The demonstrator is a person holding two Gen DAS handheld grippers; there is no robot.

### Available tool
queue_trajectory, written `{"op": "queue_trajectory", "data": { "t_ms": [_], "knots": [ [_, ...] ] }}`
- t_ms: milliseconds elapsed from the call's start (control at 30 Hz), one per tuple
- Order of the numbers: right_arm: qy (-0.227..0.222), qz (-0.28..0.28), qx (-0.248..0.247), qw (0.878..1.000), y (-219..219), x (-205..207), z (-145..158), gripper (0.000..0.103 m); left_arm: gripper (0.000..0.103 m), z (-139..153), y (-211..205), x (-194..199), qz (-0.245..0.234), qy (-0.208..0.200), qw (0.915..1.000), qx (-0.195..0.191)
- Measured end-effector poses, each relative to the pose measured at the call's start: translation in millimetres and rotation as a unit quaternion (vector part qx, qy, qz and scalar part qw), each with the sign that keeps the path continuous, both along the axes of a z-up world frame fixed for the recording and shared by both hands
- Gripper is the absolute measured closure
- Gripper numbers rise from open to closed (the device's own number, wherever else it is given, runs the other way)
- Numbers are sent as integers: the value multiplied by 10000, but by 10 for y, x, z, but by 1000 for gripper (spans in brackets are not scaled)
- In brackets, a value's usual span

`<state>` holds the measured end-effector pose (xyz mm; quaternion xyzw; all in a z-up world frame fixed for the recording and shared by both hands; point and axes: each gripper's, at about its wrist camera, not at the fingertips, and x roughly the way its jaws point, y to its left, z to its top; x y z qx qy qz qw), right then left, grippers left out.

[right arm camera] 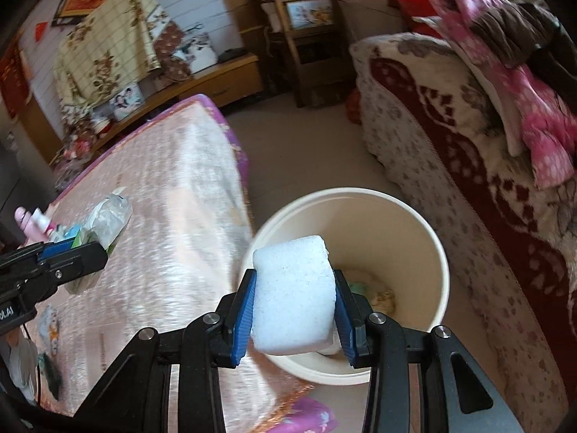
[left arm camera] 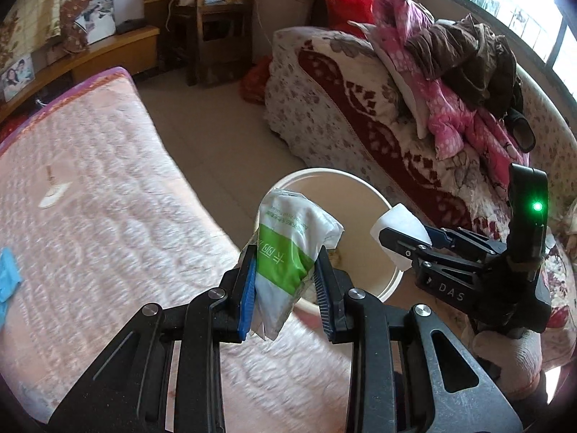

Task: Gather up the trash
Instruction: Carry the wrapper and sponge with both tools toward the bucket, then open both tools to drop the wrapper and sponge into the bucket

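While both tools hang over the gap between bed and sofa, the left gripper (left arm camera: 285, 281) is clamped on a crumpled white-and-green packet (left arm camera: 288, 249), its blue pads (left arm camera: 248, 296) pressing the wrapper from both sides; the packet sits up above the near rim of the cream bucket (left arm camera: 389, 281), over the edge of the pink bedspread (left arm camera: 108, 180); over on the right, the right gripper (right arm camera: 294, 303) is squeezed onto a white foam block (right arm camera: 292, 296), jaws tight against its two flanks, and the block hangs right over the bucket's mouth (right arm camera: 441, 252); down inside the bucket there's already some crumpled rubbish (right arm camera: 382, 296) on the bottom; the bucket stands on the tiled floor (left arm camera: 216, 122) between bed and the floral-covered sofa (left arm camera: 342, 83); pink and brown clothes (left arm camera: 450, 83) are heaped on the sofa; a small white scrap (left arm camera: 54, 195) lies on the bedspread, and a blue item (left arm camera: 7, 278) peeks in at the left edge.
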<state>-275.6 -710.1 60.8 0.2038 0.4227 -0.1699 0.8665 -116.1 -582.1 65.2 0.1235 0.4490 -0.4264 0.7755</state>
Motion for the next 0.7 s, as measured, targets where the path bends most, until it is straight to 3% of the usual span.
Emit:
{"op": "queue_trajectory", "data": {
  "t_ms": [133, 233, 333, 400, 567, 700],
  "knots": [
    [34, -169, 72, 9998, -171, -38, -89, 65, 74, -86, -180, 28, -15, 106, 9999, 8],
    [62, -308, 72, 9995, -278, -44, -140, 56, 69, -133, -273, 59, -63, 218, 9997, -35],
    [45, -469, 104, 9988, -381, -64, -167, 50, 52, -161, -323, 85, -115, 368, 9992, -123],
    [34, -548, 123, 9984, -423, -79, -172, 34, 48, -159, -332, 87, -106, 403, 9990, -183],
    [10, -500, 107, 9987, -391, -101, -167, 34, 48, -136, -308, 61, -80, 312, 9994, -128],
    [-8, -419, 63, 9991, -301, -106, -161, 34, 48, -60, -173, 12, 36, -12, 10000, -70]
  ]
}}
